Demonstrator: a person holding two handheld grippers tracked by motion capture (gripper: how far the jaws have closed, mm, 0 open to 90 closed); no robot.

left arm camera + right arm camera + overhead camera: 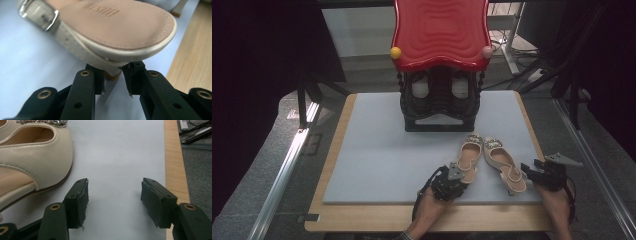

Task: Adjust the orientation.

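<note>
Right, the left gripper (455, 176) sits at the back of the left shoe (468, 157) on the grey mat (377, 155), its jaws narrowed around the small block heel (113, 75), though I can't tell whether the pads press it. Light, stiff-soled, glossy upper: the heel is the firm place to grab. Its own view catches that heel; the high view hides it. Meanwhile the right gripper (113, 200) hangs wide open and empty beside the right shoe (32, 167).
</note>
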